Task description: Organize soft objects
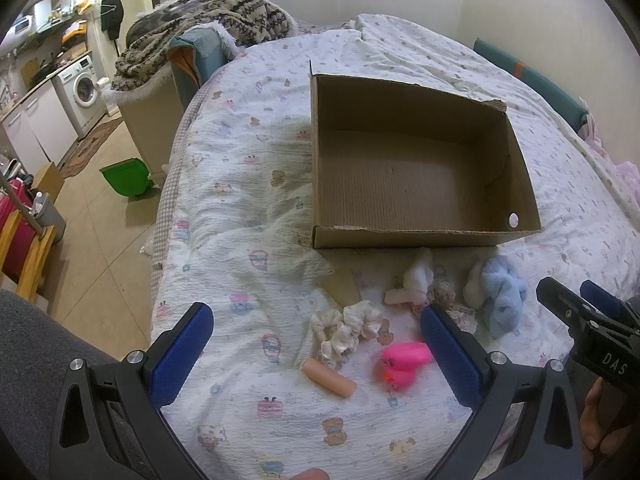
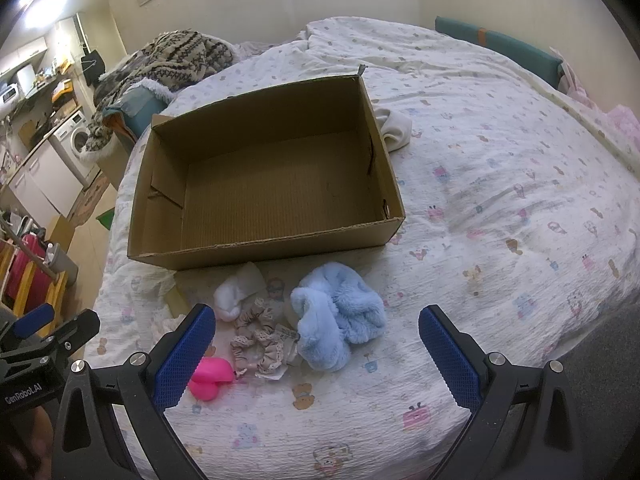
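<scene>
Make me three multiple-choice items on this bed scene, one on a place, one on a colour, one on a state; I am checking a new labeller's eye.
1. Where do the soft items lie relative to the cardboard box?
A. inside it
B. on the bedspread in front of its near wall
C. on the floor

2. What colour is the fluffy cloth nearest the right claw?
A. light blue
B. green
C. red

3. What state is the left claw in?
A. shut on the pink toy
B. shut on nothing
C. open, holding nothing

Answers: 1 B, the box floor is bare and the items sit on the bedspread before it. 2 A, its pile is pale blue. 3 C, its blue pads stand wide apart, and the pink toy lies on the bed.
</scene>
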The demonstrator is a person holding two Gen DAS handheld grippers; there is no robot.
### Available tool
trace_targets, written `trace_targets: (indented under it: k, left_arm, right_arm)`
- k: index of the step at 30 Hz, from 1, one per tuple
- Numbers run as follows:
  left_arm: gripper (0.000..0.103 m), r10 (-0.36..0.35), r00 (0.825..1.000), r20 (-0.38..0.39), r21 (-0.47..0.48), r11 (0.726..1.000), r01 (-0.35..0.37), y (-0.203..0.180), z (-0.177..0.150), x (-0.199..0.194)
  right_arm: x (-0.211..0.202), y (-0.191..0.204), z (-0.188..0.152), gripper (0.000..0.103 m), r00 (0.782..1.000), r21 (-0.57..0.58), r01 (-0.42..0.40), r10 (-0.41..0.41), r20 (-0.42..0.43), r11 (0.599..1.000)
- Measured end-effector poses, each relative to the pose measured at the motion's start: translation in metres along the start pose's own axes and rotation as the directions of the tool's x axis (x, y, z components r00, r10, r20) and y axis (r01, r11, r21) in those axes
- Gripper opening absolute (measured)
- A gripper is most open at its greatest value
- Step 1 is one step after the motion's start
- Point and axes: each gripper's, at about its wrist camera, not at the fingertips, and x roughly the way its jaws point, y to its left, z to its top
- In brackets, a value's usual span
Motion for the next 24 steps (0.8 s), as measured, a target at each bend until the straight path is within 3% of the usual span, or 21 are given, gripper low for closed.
trace_targets:
  k: [24]
  left_arm:
    - [0.103,-0.001,1.0,-0.004,0.003,1.0,0.001,0.0001,0.0016,-0.0009]
  right_arm:
    - [-0.0001,-0.0003,0.0004,0.103,1.0,0.004,-0.005,0.005,-0.001,1.0]
